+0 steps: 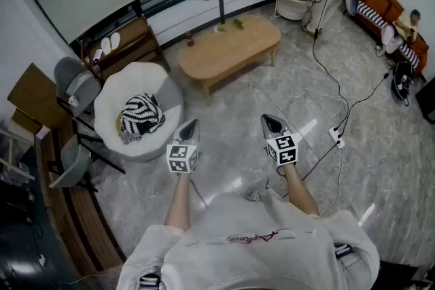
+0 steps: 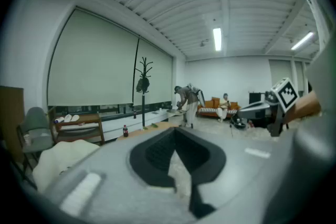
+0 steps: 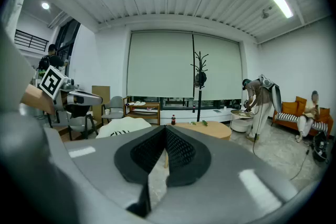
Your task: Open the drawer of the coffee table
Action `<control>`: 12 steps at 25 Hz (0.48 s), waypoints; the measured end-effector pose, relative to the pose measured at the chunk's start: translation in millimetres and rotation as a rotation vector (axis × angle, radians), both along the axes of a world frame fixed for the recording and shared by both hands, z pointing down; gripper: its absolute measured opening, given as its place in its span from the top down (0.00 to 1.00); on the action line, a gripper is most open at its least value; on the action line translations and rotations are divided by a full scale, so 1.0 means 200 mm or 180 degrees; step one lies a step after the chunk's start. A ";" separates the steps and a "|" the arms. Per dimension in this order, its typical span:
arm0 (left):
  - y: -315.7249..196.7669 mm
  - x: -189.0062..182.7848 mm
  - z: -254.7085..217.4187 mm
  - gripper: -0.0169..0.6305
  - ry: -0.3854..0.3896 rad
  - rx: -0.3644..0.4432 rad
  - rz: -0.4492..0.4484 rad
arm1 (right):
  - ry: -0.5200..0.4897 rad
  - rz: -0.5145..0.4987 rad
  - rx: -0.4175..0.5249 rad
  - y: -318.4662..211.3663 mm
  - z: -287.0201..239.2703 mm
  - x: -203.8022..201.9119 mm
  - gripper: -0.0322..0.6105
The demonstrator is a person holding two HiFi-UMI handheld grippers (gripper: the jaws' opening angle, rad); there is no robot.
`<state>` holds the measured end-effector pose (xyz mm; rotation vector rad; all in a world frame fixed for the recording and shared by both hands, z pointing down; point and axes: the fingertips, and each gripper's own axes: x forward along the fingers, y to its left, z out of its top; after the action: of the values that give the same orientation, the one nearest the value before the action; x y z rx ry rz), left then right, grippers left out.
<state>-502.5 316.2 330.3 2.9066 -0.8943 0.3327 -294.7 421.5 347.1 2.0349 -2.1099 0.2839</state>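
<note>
Head view has the left gripper and right gripper nearest, over the floor; both pairs of jaws are clenched on nothing, grey tapered shells with black ribbed pads. The floor is glossy veined stone, and to the right a black cable snakes to a white power strip - a likely trip or snag on the walk ahead. To the left sits a round white padded chair holding a zebra-striped cushion; brushing it seems harmless. Farther off, well apart from both grippers, stands the coffee table, a pale wooden oval tabletop on slim legs with small green items at its far edge. Its drawer doesn't show from here, so the approach could end at the wrong side; the clenched jaws must also part before they reach any handle - otherwise they would only knock the front. A dark bottle by the table's left end could tip.
</note>
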 end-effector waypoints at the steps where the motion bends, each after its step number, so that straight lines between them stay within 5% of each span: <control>1: 0.00 0.00 0.02 0.97 -0.0016 -0.0004 -0.0010 | 0.0009 -0.0015 0.0001 0.00 0.00 0.00 0.94; 12: 0.06 0.06 0.07 0.97 -0.0071 -0.0027 0.0012 | 0.0021 -0.0058 -0.0013 0.04 0.02 0.04 0.94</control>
<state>-490.3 327.7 343.9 2.9029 -0.8886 0.3691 -286.1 428.5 351.0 2.0104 -2.1211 0.2784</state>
